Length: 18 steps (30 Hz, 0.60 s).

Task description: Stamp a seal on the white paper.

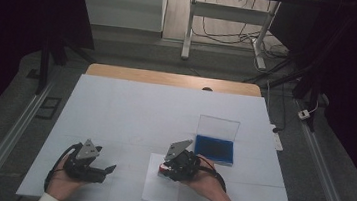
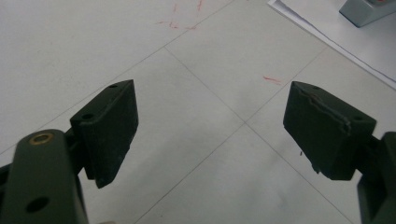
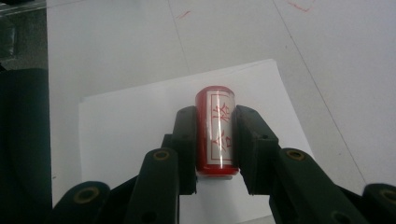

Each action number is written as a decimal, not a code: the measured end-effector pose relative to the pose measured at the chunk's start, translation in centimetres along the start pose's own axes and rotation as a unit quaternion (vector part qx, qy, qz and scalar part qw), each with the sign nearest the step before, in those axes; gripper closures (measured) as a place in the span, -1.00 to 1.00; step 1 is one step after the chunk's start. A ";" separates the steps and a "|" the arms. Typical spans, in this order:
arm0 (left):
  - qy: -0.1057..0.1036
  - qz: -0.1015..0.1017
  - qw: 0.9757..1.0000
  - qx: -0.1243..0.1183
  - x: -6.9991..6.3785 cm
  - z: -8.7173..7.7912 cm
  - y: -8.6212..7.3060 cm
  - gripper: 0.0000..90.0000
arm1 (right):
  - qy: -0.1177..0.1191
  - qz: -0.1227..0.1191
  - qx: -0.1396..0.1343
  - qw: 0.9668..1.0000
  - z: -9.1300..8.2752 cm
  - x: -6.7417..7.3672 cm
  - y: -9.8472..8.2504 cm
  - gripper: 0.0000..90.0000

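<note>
While my right gripper (image 3: 215, 140) is clamped on the red stamp (image 3: 216, 130) over the white paper sheet (image 3: 130, 126), I'd press straight down, squarely, no sliding. Left gripper (image 2: 210, 126) idles, jaws apart, on the table (image 2: 70, 42); it could pin the sheet.
</note>
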<state>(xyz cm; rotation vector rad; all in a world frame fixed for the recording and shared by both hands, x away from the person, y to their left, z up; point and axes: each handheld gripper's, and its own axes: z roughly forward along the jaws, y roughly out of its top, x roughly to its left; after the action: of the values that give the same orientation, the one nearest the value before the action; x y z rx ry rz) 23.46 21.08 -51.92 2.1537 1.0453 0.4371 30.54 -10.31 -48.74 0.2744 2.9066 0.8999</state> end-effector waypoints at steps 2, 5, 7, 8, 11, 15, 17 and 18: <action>0.001 0.000 1.000 0.000 0.0 0.0 0.0 -0.59 | 0.000 0.000 0.000 1.000 0.0 0.0 0.0 0.54; 0.000 -0.001 1.000 0.000 0.0 0.0 0.0 -0.59 | -0.002 -0.005 0.002 1.000 0.0 0.0 0.0 0.54; 0.000 -0.001 1.000 0.000 0.0 0.0 0.0 -0.59 | -0.002 -0.007 0.002 1.000 0.1 0.1 0.1 0.54; 0.001 0.000 1.000 0.000 0.0 0.0 0.0 -0.59 | -0.003 -0.007 0.003 1.000 0.1 0.1 0.1 0.54; 0.000 -0.001 1.000 0.000 0.0 0.0 0.0 -0.59 | -0.003 -0.007 0.004 1.000 0.1 0.1 0.1 0.54; 0.001 -0.001 1.000 0.000 0.0 0.0 0.0 -0.59 | -0.002 -0.004 0.005 1.000 0.1 0.0 0.1 0.54; 0.002 -0.001 1.000 0.001 0.0 0.0 0.0 -0.59 | 0.000 0.000 0.007 1.000 0.1 -0.1 0.1 0.55; 0.001 0.000 1.000 0.001 0.0 0.0 0.0 -0.59 | 0.001 0.000 0.007 1.000 0.1 -0.1 0.1 0.55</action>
<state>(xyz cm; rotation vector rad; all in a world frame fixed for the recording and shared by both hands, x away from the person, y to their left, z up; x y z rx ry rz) 23.48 21.08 -51.93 2.1552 1.0481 0.4389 30.65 -10.20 -48.77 0.2756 2.9162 0.8802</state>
